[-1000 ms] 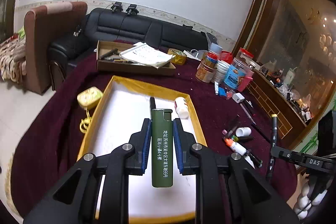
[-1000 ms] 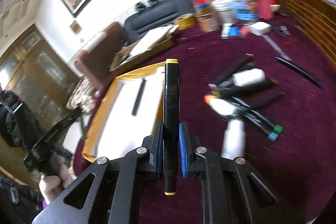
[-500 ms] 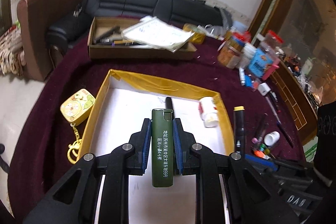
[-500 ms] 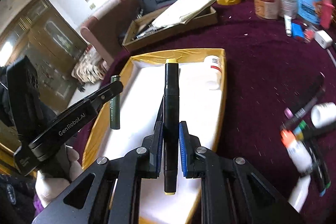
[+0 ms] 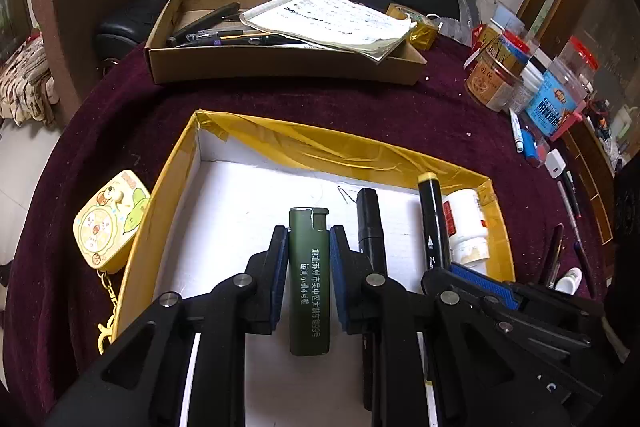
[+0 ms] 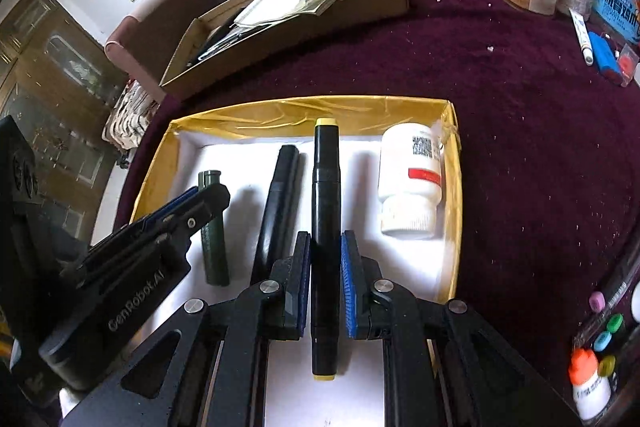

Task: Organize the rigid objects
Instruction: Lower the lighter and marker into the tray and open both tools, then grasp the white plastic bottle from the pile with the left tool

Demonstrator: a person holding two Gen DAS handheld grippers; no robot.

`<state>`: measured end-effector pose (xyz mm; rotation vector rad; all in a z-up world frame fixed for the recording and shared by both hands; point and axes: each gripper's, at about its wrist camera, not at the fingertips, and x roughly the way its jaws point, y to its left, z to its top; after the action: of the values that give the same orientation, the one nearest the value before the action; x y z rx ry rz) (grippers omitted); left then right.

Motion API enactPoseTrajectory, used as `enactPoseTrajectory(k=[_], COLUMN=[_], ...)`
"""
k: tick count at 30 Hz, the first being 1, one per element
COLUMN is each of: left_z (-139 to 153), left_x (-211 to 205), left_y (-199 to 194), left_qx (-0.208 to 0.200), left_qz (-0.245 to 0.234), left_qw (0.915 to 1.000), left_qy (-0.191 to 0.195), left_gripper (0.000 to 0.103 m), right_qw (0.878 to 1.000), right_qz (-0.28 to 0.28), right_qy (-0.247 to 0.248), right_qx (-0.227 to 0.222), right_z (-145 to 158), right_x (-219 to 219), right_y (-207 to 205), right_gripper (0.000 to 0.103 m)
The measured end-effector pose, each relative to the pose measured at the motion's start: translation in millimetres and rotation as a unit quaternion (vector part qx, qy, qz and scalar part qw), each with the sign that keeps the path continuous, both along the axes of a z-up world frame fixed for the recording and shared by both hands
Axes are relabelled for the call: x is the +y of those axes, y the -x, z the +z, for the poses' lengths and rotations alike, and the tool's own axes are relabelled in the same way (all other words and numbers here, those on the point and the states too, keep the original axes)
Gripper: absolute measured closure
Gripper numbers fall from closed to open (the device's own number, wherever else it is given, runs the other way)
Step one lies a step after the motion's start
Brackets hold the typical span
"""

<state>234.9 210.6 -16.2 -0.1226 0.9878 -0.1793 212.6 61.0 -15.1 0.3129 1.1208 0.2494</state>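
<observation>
My left gripper is shut on a dark green lighter low over the white floor of the yellow-rimmed tray. My right gripper is shut on a black marker with yellow ends inside the same tray. A second black marker lies in the tray between the lighter and the held marker. A white pill bottle lies at the tray's right side. In the left wrist view the held marker and the bottle show at the right.
A yellow cartoon keychain case lies left of the tray on the maroon cloth. A cardboard box with pens and papers stands behind. Jars and cans stand at the back right. Loose markers and small bottles lie to the right.
Both grippers have moved forward and down into the tray. The right gripper has brought its marker beside the lying black marker; the lighter now sits lower over the tray floor.
</observation>
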Motion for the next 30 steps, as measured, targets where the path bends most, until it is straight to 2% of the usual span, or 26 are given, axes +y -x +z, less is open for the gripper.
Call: enactPoseTrajectory(k=[5,8,13,19,24,30], left_z=[-2.2,-0.3,16.8,51.3,72.6,85.1], left_x=[-5.4,-3.8,2.4,1.0,-7.5,-20.4], left_y=[-1.5,-0.7,10.2,52.4,87.1,113.7], left_qx=[-0.006,-0.01,-0.035,-0.097,-0.136,-0.153], left_qz=[0.0,0.004,0.022,0.045,0.04,0.028], left_qw=[0.9996,0.9993,0.9982,0.9919,0.9871,0.9849], left_qy=[-0.027,-0.036,-0.043,-0.069,-0.075,-0.076], left_gripper=[0.084,0.071,0.051,0.032,0.03,0.028], right_qw=[1.0,1.0,0.999,0.994,0.989,0.988], right_qz=[0.01,0.009,0.004,-0.004,-0.014,-0.027], right_qy=[0.001,0.008,0.01,0.023,0.032,0.025], right_qx=[0.008,0.002,-0.036,-0.11,-0.145,-0.15], right_z=[-5.7,-3.0,18.4,52.9,68.8,72.2], right_x=[6.7,8.8,0.2,-13.6,-20.1,-35.3], right_y=[-1.4,0.5,16.7,61.1,92.7,117.4], right_gripper=[0.09,0.089,0.085,0.069,0.066,0.065])
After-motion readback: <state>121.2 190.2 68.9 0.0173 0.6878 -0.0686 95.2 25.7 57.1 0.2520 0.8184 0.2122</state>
